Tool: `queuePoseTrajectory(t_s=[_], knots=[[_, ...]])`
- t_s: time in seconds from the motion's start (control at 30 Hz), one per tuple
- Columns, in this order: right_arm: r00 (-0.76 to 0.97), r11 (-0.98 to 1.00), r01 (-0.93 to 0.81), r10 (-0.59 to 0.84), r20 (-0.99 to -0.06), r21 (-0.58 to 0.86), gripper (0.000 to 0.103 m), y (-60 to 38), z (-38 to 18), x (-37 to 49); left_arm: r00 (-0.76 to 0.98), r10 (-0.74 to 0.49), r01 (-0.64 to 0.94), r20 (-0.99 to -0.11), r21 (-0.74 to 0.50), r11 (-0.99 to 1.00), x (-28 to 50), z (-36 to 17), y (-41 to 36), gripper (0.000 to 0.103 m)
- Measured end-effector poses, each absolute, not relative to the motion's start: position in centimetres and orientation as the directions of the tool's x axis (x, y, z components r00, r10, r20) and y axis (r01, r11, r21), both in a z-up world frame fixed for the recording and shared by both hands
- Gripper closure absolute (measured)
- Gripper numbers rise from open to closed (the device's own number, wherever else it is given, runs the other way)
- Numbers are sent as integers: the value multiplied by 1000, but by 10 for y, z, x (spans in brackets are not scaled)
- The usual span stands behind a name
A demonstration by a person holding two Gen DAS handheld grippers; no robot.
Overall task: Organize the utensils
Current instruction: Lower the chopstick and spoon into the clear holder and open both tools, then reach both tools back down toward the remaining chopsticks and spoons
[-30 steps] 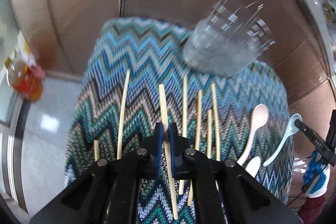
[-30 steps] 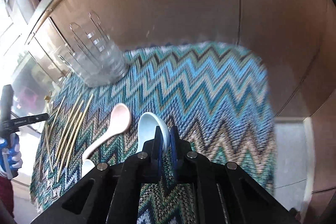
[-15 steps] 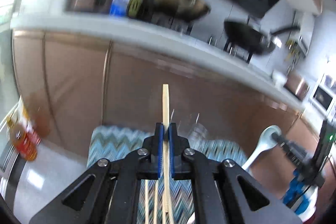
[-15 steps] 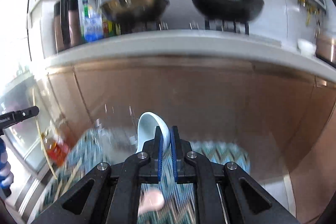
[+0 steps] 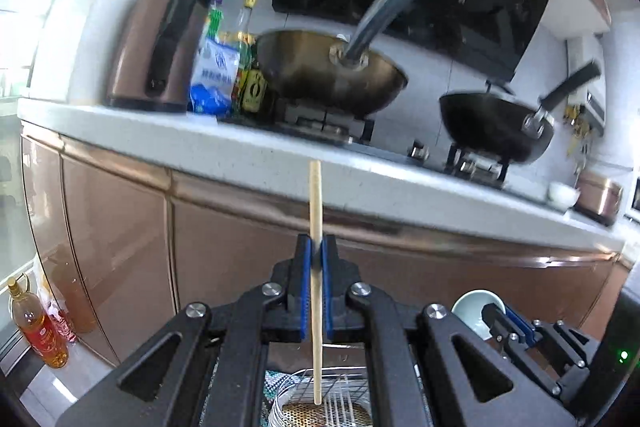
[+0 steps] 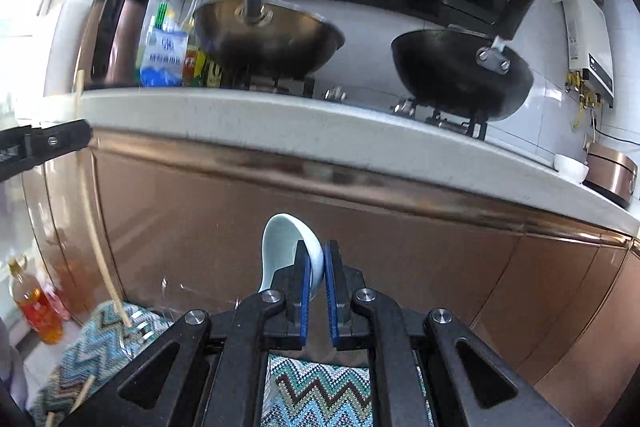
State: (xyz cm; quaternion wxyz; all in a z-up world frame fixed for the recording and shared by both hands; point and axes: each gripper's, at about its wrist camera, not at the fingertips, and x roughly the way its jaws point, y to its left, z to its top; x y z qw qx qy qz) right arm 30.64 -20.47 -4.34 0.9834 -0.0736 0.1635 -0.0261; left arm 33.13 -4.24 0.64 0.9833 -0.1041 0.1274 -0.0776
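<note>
Left wrist view: the left claw [image 5: 316,259] is clamped on a chopstick [image 5: 316,203], a slim, smooth, pale wooden rod. Its long axis runs vertically through frame centre; the upper end points at the speckled stone counter edge [image 5: 240,155], the lower end hangs over a wire-mesh holder [image 5: 320,391] at bottom centre. At lower right, the right claw [image 5: 500,319] grips a glossy pale-blue ceramic spoon [image 5: 472,307].

Right wrist view: the right claw [image 6: 318,267] is clamped on the spoon [image 6: 284,243]; its rounded, hollow bowl points up at frame centre. A zigzag-knit cloth [image 6: 316,391] lies at the bottom edge.
</note>
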Motion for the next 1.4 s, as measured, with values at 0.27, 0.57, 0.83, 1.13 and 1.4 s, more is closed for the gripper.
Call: queuePoseTrajectory(t_s=[0.27,0.57,0.83,1.13,1.4], knots=[[935,978,32,-102,-339,-205,96,-190,-95,324,956,-126,80,-264,-180,980,351,-50,-53,98],[927,988,0,-59,-369,-157,67,-189,-113,317,952,-120,69,-281,-183,981,347,-66,-48,64],[941,991,11,-55,-335,-132,66,-194,-71,278,969,-78,49,-236,-127,991,300,-20,-24,62],[955,997,1,-26,-296,-83,66,-209,-8,194,973,-53,31,-226,-98,995,214,33,22,62],[956,997,-48,28,-293,-59,66,-221,22,116,950,-94,73,-297,-81,994,148,51,37,62]])
